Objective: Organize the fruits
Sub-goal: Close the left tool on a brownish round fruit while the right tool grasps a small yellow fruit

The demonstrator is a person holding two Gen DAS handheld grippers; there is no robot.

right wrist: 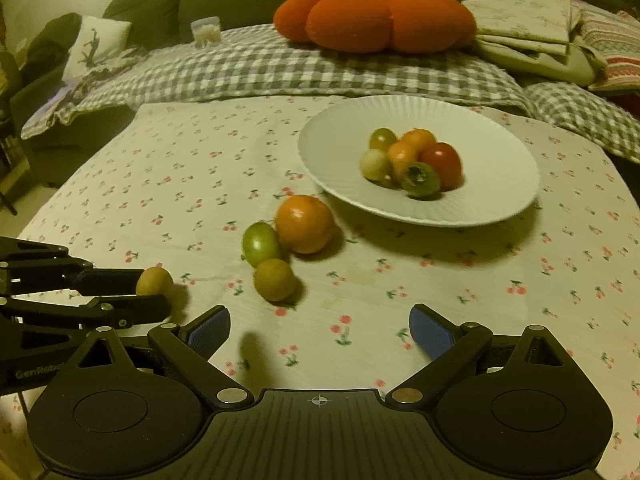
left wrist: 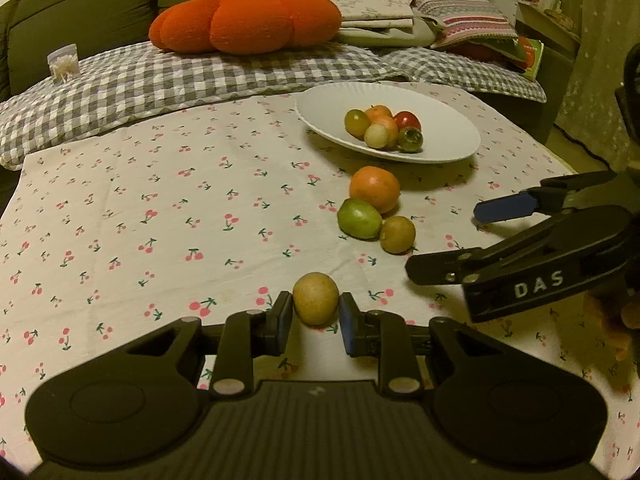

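A small yellow-brown fruit (left wrist: 316, 298) sits between the blue pads of my left gripper (left wrist: 316, 322), which is shut on it just above the cherry-print cloth (left wrist: 160, 208). The right wrist view shows the same fruit (right wrist: 154, 280) in the left gripper (right wrist: 150, 290). Beyond it lie an orange (left wrist: 375, 189), a green fruit (left wrist: 359, 218) and a brown fruit (left wrist: 397, 234), touching one another. A white plate (left wrist: 320, 100) behind them holds several small fruits. My right gripper (right wrist: 320, 332) hangs open over bare cloth, short of the brown fruit (right wrist: 275, 279).
An orange pumpkin cushion (left wrist: 246, 20) lies on a grey checked blanket (left wrist: 160, 76) behind the table. Folded linens (left wrist: 380, 0) are stacked at the back right. A small clear container (left wrist: 63, 63) stands on the blanket at the left. A dark sofa back runs behind.
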